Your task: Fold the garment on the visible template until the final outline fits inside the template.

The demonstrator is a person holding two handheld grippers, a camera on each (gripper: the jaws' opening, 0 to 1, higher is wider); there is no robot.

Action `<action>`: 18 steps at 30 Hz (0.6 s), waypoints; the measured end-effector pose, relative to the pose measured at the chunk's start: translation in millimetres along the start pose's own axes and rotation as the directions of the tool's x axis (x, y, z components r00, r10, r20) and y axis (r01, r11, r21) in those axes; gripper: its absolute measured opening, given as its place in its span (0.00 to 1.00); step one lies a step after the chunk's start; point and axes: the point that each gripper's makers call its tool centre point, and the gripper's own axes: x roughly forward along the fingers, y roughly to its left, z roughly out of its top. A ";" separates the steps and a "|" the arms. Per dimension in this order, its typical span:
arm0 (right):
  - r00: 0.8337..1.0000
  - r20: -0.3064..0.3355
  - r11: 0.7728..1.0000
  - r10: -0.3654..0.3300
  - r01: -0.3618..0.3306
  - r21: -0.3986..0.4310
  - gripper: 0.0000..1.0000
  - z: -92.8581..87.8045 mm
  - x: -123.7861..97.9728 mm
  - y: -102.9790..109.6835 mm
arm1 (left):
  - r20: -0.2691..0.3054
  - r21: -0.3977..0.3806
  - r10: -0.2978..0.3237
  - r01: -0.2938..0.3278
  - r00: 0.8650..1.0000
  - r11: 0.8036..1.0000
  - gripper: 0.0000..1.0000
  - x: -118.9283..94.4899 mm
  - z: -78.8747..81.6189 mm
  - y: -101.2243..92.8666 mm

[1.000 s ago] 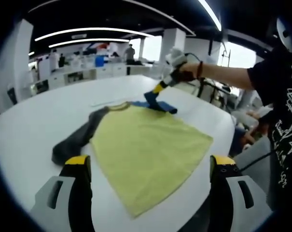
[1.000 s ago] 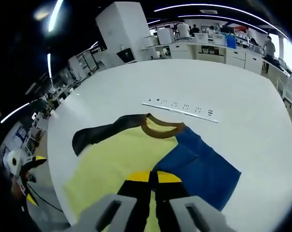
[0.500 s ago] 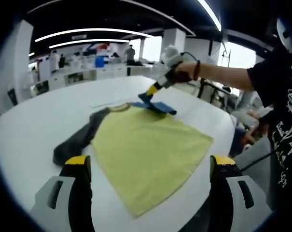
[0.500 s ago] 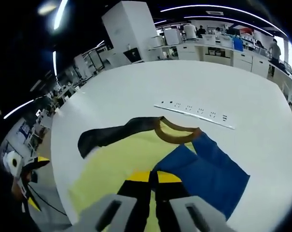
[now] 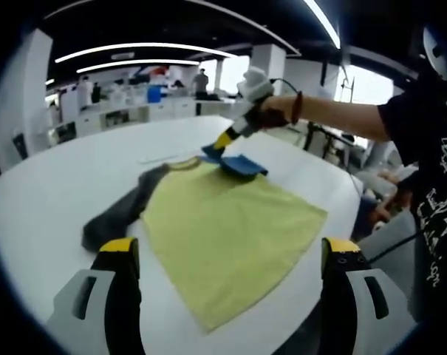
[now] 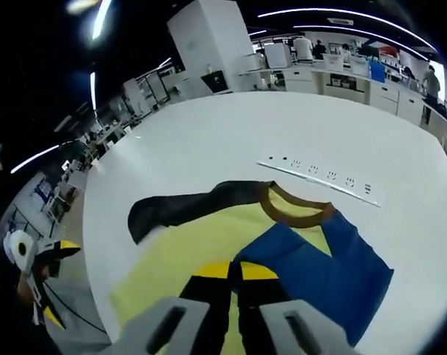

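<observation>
While raised, right gripper (image 5: 212, 148) clamped on blue sleeve (image 5: 239, 163).

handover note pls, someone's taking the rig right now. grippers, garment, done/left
Right gripper: shut on the blue sleeve, lifting it over the yellow body.
Left gripper: open, holding nothing, above the hem end of the shirt.
Garment: flat on the white table; dark sleeve spread out to the side, brown collar towards the white strip.
Done: blue sleeve fold under way.
Left: lay the blue sleeve down, fold in the dark sleeve, then fold the body. I can't make out a template outline.
</observation>
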 end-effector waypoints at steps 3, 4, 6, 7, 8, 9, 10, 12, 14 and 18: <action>1.000 -0.002 1.000 0.006 -0.006 0.001 0.00 -0.2 5.2 5.5 | 0.005 -0.006 0.006 -0.006 1.000 1.000 0.99 -0.4 0.6 2.0; 1.000 -0.003 1.000 0.008 -0.008 -0.002 0.00 -0.6 5.3 7.8 | 0.006 -0.006 0.007 -0.007 1.000 1.000 0.99 -0.3 0.6 2.1; 1.000 -0.004 1.000 0.011 -0.011 -0.008 0.00 0.1 8.2 12.3 | 0.006 -0.006 0.009 -0.009 1.000 1.000 0.99 -0.2 0.5 2.7; 1.000 -0.005 1.000 0.014 -0.014 -0.012 0.00 0.8 9.5 14.0 | 0.006 -0.008 0.009 -0.009 1.000 1.000 0.99 0.5 1.0 0.9; 1.000 -0.004 1.000 0.016 -0.016 -0.016 0.00 1.9 11.0 14.8 | 0.006 -0.008 0.008 -0.008 1.000 1.000 0.99 0.8 1.2 0.4; 1.000 -0.005 1.000 0.019 -0.019 -0.020 0.00 2.9 12.8 16.7 | 0.007 -0.009 0.008 -0.008 1.000 1.000 0.99 1.2 1.2 -0.2; 1.000 -0.006 0.999 0.020 -0.020 -0.024 0.00 3.4 13.8 18.0 | 0.006 -0.009 0.007 -0.007 1.000 1.000 0.99 1.5 1.1 -0.7; 1.000 -0.008 0.999 0.019 -0.019 -0.040 0.00 3.7 15.9 20.6 | 0.004 -0.006 0.006 -0.006 1.000 1.000 0.99 1.7 1.0 -2.6; 1.000 -0.014 0.999 0.019 -0.020 -0.048 0.00 2.1 17.4 23.9 | 0.004 -0.009 0.006 -0.006 1.000 1.000 0.99 1.3 0.9 -3.5; 1.000 -0.028 0.997 0.004 -0.006 -0.080 0.00 -0.3 22.0 27.7 | 0.004 -0.012 0.011 -0.011 1.000 1.000 0.99 -1.0 -0.1 -1.5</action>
